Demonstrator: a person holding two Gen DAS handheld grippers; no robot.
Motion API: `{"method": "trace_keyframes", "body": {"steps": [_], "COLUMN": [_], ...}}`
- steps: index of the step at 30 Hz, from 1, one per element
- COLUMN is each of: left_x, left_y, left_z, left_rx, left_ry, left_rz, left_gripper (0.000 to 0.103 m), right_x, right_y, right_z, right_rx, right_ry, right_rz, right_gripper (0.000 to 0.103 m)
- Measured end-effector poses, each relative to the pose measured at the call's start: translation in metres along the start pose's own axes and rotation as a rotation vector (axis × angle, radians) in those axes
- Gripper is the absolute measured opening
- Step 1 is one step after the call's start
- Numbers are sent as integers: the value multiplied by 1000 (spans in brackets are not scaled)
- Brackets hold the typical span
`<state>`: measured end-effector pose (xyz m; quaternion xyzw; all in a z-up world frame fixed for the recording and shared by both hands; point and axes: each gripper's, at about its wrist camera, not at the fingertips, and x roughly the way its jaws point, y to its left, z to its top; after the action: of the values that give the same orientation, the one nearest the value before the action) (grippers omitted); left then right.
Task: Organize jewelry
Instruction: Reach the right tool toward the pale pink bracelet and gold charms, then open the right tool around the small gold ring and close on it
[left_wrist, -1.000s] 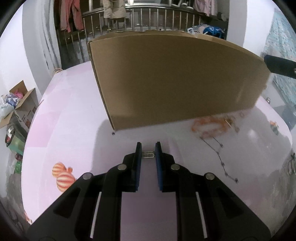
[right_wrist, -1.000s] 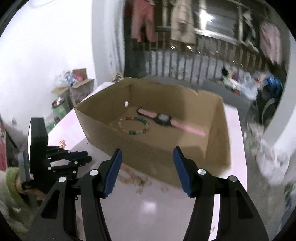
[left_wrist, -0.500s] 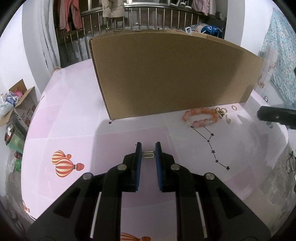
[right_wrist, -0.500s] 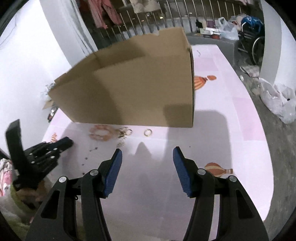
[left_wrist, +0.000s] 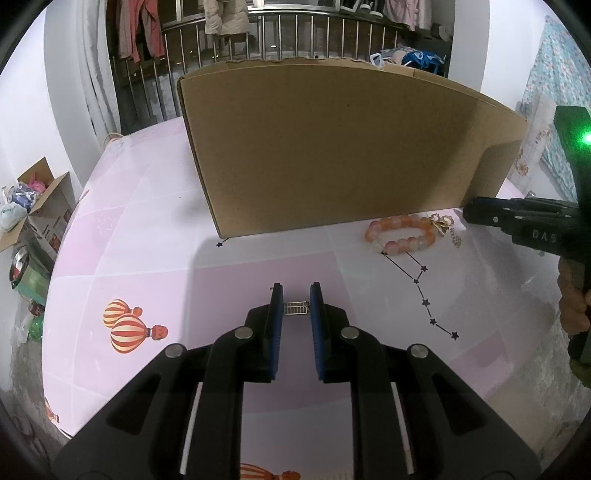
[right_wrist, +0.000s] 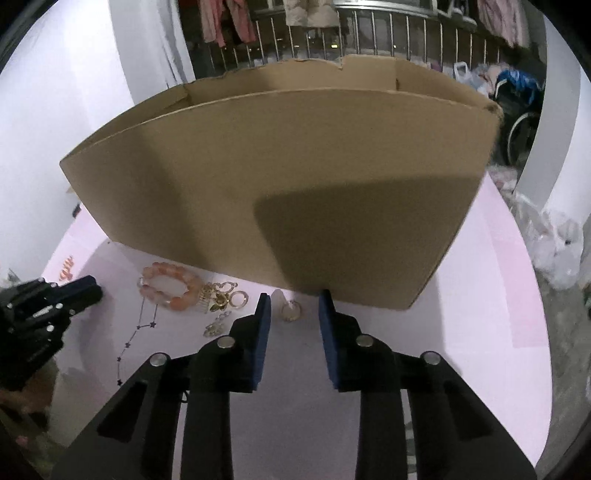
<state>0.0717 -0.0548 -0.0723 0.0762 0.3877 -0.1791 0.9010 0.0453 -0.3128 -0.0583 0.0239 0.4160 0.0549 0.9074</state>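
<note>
A: Taking the cardboard box (right_wrist: 280, 192) as the landmark and going left to right along its near wall, what lies there?

B: Off the box's left end, the left gripper (left_wrist: 296, 295) hovers above the pink tablecloth (left_wrist: 147, 258), its jaws narrowed on a small silver clasp-like piece (left_wrist: 296, 307) pinched between the blue pads. It likely waits there, clear of the pile, so the other hand can work.

A: And further along?

B: Just in front of the wall lies the orange bead bracelet (right_wrist: 170, 286), touching a cluster of gold trinkets (right_wrist: 221, 297). Right of those, apart from them, is a single ring (right_wrist: 290, 311).

A: So the right gripper (right_wrist: 294, 301) is after that?

B: It seems so. It points down at the cloth with the ring between its fingertips, and its jaws are closing; the pads do not yet press the ring. Being thin and flat, it could slip out.
</note>
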Motion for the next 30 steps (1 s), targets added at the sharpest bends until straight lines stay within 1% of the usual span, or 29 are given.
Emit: {"method": "trace_keyframes", "body": {"steps": [2,4,11,13,14,17,18,19,23,30], "left_x": [0,-1,0,0,0,0,0,0,0,0], "left_y": [0,0,0,0,0,0,0,0,-1,-1], "left_z": [0,0,-1,-1,-1,-1,-1,-1,-1,-1], "left_rx": [-1,2,1,3,3,2,2,3,4,3], "left_ry": [0,-1,-3,-4,-4,-5,-6,-6,-7,-8], "left_rz": [-4,-1,-1,-2,-2,-3,-3,-3,-3,-1], "left_gripper": [13,13,13,13,13,13,13,13,13,13], "right_x": [0,0,1,2,1,0,-1,-3,-8,-22], "right_y": [2,5,7,6,6,2,0,-2,-9,-7], "right_z": [-2,-1,-2,0,0,-1,-1,-1,-6,-14], "right_rx": [-21,-30,-21,-14,-5,33,48,59,102,103], "right_ry": [0,7,6,10,12,10,6,7,17,17], "right_rz": [-14,-13,-31,-30,-31,-16,-9,-2,26,27], "right_gripper": [25,21,20,13,11,11,9,2,2,2]}}
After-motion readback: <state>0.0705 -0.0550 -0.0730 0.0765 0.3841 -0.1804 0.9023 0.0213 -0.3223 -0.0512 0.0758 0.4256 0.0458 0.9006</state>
